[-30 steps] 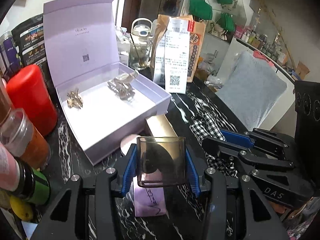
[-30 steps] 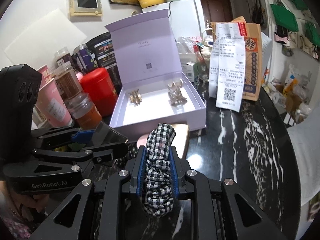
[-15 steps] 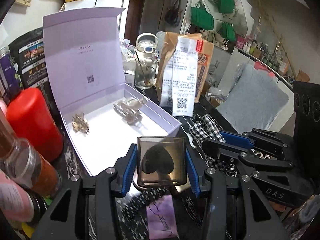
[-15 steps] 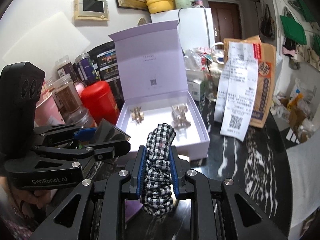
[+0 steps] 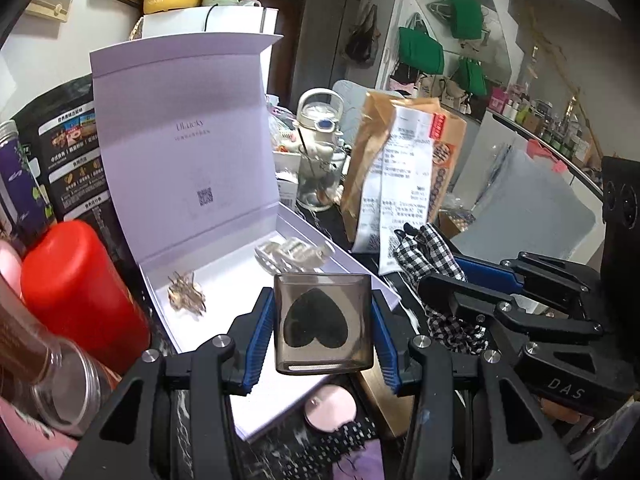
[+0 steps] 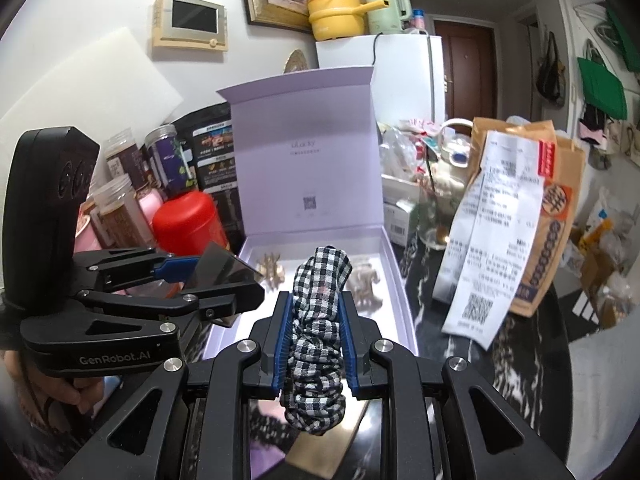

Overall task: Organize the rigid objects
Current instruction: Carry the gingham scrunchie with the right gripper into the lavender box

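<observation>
Left gripper (image 5: 323,330) is clamped on a smoky case (image 5: 323,322) holding a dark heart, right gripper (image 6: 314,338) on an upright checked scrunchie (image 6: 318,336); the open lilac box (image 5: 362,270) lies at twelve o'clock ahead of both, the left gripper nearer.

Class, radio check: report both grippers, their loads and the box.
Left gripper shut on smoky case. Right gripper shut on checked scrunchie. Lilac box open, two clips inside; nothing blocking.
</observation>
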Action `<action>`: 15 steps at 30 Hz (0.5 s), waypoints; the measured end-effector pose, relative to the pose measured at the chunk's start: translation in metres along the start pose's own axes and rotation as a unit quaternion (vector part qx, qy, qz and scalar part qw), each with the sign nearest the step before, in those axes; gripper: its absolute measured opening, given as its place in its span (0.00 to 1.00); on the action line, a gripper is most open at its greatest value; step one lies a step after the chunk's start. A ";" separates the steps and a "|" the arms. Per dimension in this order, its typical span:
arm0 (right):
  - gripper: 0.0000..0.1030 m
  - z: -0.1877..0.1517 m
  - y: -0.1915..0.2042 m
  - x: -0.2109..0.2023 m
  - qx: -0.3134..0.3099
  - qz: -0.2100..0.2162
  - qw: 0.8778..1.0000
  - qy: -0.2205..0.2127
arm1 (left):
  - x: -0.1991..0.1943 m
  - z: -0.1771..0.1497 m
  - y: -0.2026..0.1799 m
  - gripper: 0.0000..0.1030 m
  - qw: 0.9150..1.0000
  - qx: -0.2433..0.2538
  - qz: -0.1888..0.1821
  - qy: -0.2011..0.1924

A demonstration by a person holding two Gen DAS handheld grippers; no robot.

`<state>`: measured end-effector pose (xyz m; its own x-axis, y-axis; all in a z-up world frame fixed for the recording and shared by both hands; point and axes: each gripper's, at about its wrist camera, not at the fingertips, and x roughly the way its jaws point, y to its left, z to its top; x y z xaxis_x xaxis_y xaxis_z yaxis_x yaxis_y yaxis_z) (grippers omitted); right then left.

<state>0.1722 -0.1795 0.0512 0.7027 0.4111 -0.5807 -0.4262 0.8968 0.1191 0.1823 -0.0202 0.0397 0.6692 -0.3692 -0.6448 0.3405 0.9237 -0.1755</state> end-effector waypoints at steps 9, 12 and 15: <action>0.22 0.029 -0.007 0.019 -0.015 -0.001 1.000 -0.026 | 0.015 0.026 0.013 0.44 1.000 -0.013 0.007 -0.016; 0.22 0.038 -0.007 0.023 -0.021 0.002 0.999 -0.034 | 0.020 0.034 0.018 0.44 1.000 -0.015 0.013 -0.019; 0.22 0.048 -0.009 0.027 -0.022 0.006 0.999 -0.044 | 0.024 0.040 0.023 0.44 0.999 -0.023 0.019 -0.025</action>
<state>0.2223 -0.1681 0.0726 0.7441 0.4361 -0.5061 -0.4577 0.8846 0.0893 0.2332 -0.0117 0.0499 0.7136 -0.3376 -0.6138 0.2840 0.9404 -0.1870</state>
